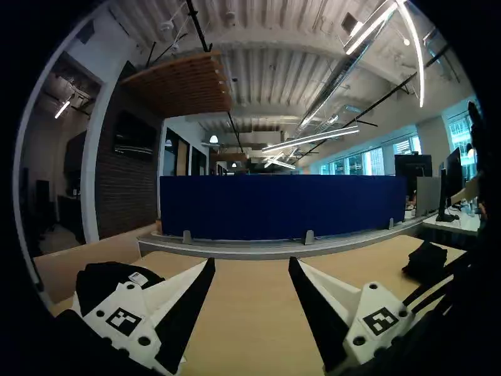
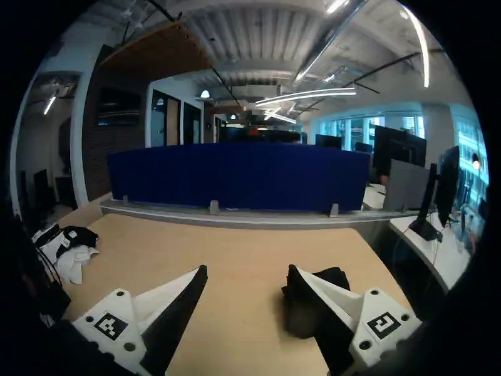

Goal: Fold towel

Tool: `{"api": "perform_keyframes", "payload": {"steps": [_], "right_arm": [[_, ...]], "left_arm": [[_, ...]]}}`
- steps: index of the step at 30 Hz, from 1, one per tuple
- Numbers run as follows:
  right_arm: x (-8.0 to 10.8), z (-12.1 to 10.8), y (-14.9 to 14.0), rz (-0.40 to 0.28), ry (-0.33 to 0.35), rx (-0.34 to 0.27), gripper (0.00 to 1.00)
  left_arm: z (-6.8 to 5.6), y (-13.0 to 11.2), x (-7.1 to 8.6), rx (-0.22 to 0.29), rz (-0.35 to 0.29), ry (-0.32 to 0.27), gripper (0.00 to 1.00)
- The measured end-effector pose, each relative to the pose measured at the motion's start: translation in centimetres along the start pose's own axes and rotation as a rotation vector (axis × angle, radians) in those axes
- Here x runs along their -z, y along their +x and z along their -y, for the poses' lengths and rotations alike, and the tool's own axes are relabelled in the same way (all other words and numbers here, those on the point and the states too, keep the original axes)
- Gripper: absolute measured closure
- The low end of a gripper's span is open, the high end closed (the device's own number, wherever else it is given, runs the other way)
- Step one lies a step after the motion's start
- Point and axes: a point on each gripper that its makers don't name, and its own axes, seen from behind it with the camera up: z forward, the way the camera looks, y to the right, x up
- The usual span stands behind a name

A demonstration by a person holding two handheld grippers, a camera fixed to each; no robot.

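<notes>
On the left of the desk (image 1: 250, 326), as my left gripper (image 1: 250, 276) sees it, lies a loose dark heap (image 1: 103, 282) of cloth with a white tag. It sits just behind my left finger, which hides part of it. I judge it to be towel waiting to be folded. Far to the right in the same view, a folded towel (image 1: 426, 259), dark and compact, sits near the desk's edge, and that one looks done. So I read the job as partway through. One piece is squared away, at least one is left, and nothing is in hand. What remains, I think, is to go to the heap, draw out a towel, lay it flat and fold it.

My left gripper's fingers stand wide apart, with bare desk between the tips. They hold nothing. Whether the left finger brushes the heap I cannot tell.

From my right gripper (image 2: 247, 276), the heap (image 2: 70, 250) shows at the far left of the desk, white and dark cloth mixed, well apart from me. Between these fingers there is bare wood. The folded towel (image 2: 322, 279) lies just behind my right finger, which covers part of it. I cannot say whether the finger touches it or is merely in front. These fingers too are spread wide and grip nothing.

Beyond the desk runs a blue divider (image 2: 238, 178), with a monitor (image 2: 448, 182) off to the right.
</notes>
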Motion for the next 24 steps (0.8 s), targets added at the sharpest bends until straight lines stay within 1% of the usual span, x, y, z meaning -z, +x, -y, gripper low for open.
{"api": "perform_keyframes", "payload": {"steps": [9, 15, 18, 24], "right_arm": [[-1.1, -1.7, -0.3, -0.004, -0.073, -0.035, 0.0], [-1.6, -3.6, -0.2, -0.036, -0.143, -0.042, 0.0], [-1.7, -3.7, -0.4, -0.044, -0.147, -0.045, 0.0], [-2.0, -3.7, -0.9, -0.052, -0.159, -0.049, 0.0]], "left_arm": [[1.3, -3.2, -0.7, -0.021, -0.019, 0.004, 0.13], [1.6, -6.2, -0.6, -0.03, -0.011, -0.002, 0.13], [1.8, -7.3, -0.7, -0.028, -0.011, -0.001, 0.14], [1.7, -8.8, -0.7, -0.033, -0.015, -0.01, 0.14]]}}
